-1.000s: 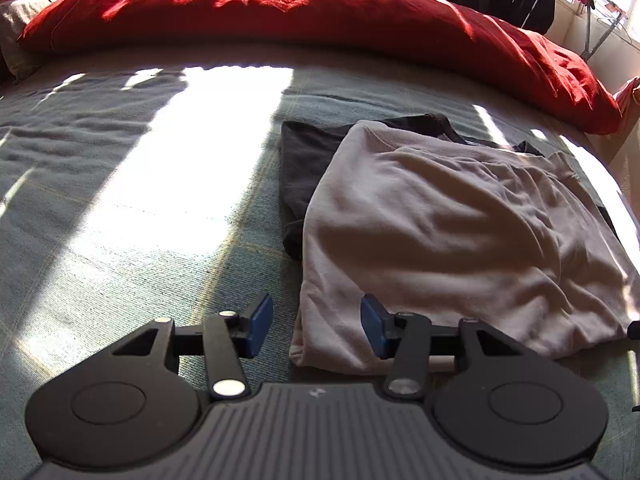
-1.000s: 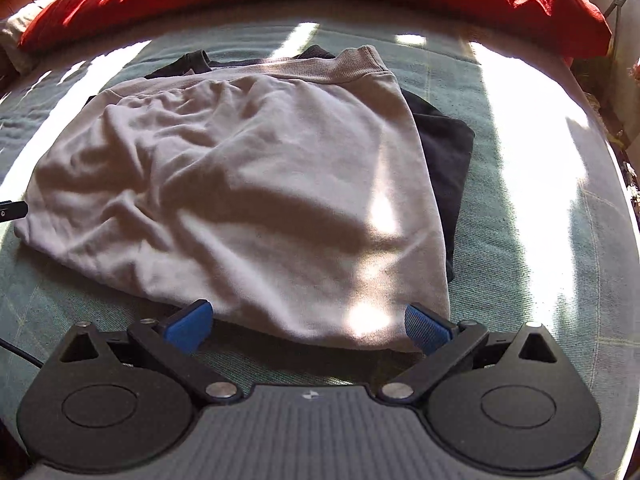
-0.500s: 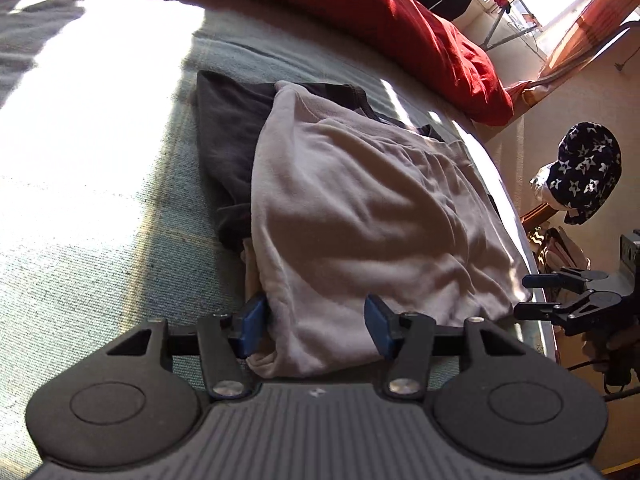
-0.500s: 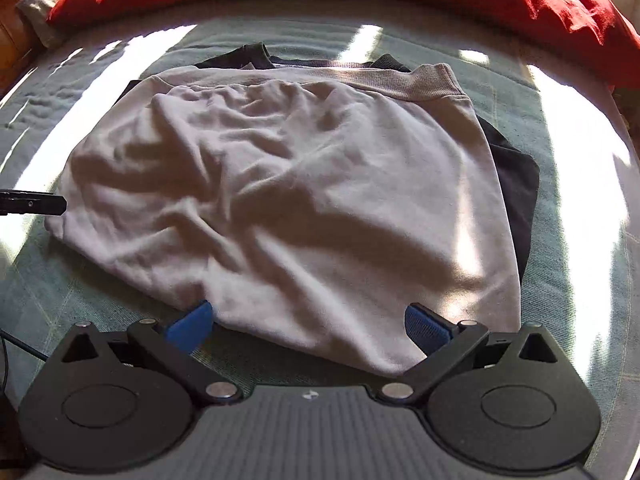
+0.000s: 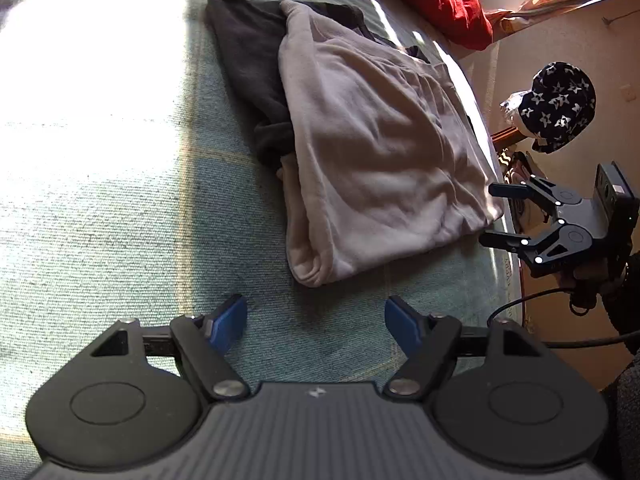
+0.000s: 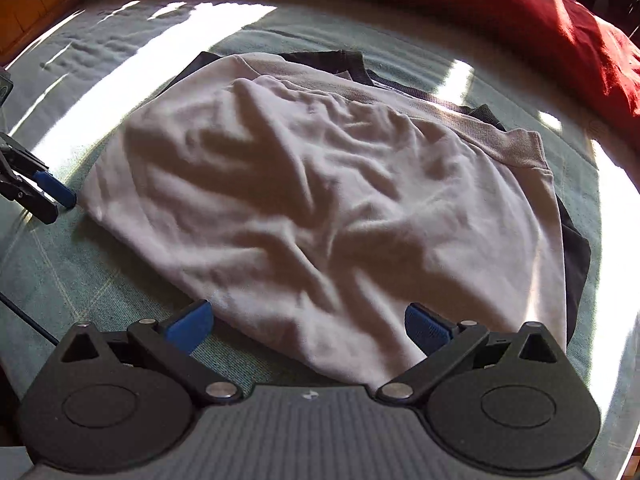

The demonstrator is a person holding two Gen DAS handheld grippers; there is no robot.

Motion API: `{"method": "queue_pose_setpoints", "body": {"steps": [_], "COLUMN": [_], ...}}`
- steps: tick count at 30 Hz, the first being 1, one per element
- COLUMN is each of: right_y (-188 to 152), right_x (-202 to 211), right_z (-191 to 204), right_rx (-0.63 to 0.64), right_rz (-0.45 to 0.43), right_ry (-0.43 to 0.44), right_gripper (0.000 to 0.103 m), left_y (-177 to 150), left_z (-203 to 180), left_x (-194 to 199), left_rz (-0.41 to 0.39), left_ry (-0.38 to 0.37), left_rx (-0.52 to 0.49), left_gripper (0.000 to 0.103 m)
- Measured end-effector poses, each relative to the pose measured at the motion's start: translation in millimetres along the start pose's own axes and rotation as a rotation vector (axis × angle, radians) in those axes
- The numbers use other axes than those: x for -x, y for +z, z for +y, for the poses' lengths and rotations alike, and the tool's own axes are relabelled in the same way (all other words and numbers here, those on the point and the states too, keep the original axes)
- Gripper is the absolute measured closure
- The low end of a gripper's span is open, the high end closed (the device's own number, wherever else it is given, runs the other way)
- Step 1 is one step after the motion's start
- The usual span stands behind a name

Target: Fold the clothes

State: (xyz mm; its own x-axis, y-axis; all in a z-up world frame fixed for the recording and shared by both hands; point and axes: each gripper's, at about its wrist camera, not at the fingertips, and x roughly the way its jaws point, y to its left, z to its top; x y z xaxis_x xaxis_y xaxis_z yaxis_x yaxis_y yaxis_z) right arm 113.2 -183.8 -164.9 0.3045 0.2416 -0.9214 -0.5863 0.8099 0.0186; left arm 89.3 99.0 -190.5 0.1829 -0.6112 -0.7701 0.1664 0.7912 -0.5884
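A folded pale grey sweatshirt [image 5: 380, 152] [image 6: 320, 200] lies on a dark garment [image 5: 248, 60] [image 6: 576, 256] spread on the bed. My left gripper [image 5: 316, 320] hovers just short of the sweatshirt's near corner. Its jaws are opening, with only bedspread between the blue pads. The right wrist view catches it at the sweatshirt's left edge [image 6: 48, 200]. My right gripper [image 6: 308, 322] stands open over the sweatshirt's near edge; cloth lies between the pads without being pinched. From the left wrist view, it [image 5: 492, 214] is held by a hand at the bed's right side.
A green-blue bedspread [image 5: 120, 240] covers the bed, with bright sun patches. A red duvet [image 6: 520, 8] runs along the far side and a wooden headboard [image 6: 36, 0] stands at the far left. Beyond the bed's right edge sit a star-patterned cap [image 5: 556, 108] and a cable [image 5: 520, 308].
The left gripper swung round toward the right gripper, backed off the sweatshirt's corner that lay between its pads, and widened its jaws. The right gripper shifted sideways along the near edge.
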Motion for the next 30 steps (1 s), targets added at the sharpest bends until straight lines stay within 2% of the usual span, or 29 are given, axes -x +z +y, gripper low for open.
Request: {"method": "queue_pose_setpoints", "body": {"steps": [2,4,7,9,12,14,15,19,22,25,28,30], "right_y": [-1,-3,-4,-5,-8,-11,-16,-45,-71,-83,-80,-81], "right_x": [-2,-5,-7,-7,-9,-11,-13,-22,-15,5,8,2], "right_z": [3,4,5,4,-1,-6,-10,-33,-54,-75,-98,-112], "right_rx": [0.02,0.014,0.008,0.014,0.014,0.011,-0.001,-0.077,-0.145,-0.213,-0.248,-0.28], "right_rz": [0.008,0.008,-0.004,-0.022,-0.043,-0.052,-0.046,0.0,0.025,-0.041,-0.119,-0.138], "right_ry": [-0.004,-0.006,-0.009,-0.011,-0.001,0.008,0.017,0.039,0.03,0.058,0.037,0.037], "right_gripper": [0.0,0.0,0.0,0.0,0.0,0.0,0.0,0.0,0.0,0.0,0.0,0.0], "left_y": [4,14,26,29,24,16,11,4,11,22,29,27], "left_z": [-8,-23,-48,-60,-67,-57,-52,-47,-68,-93,-106,-107], "left_x": [14,19,4,-14,-45,-57,-57,-49,-48,-60,-86,-99], "left_rz": [-0.059,-0.117,-0.133,-0.115,-0.052,-0.009,-0.006,-0.012,-0.022,-0.033,-0.015,-0.016], "left_ry": [0.011,-0.034,-0.143,-0.183,-0.115,-0.003,0.018,0.041,0.098,0.101,0.126,0.152], "left_rx": [-0.015,-0.046,-0.11,-0.141,-0.156,-0.131,-0.117,-0.027,-0.042,-0.103,-0.104,-0.106], "left_gripper": [0.027,0.025,0.022,0.02,0.02,0.02,0.02,0.019,0.019,0.017,0.017,0.015]}}
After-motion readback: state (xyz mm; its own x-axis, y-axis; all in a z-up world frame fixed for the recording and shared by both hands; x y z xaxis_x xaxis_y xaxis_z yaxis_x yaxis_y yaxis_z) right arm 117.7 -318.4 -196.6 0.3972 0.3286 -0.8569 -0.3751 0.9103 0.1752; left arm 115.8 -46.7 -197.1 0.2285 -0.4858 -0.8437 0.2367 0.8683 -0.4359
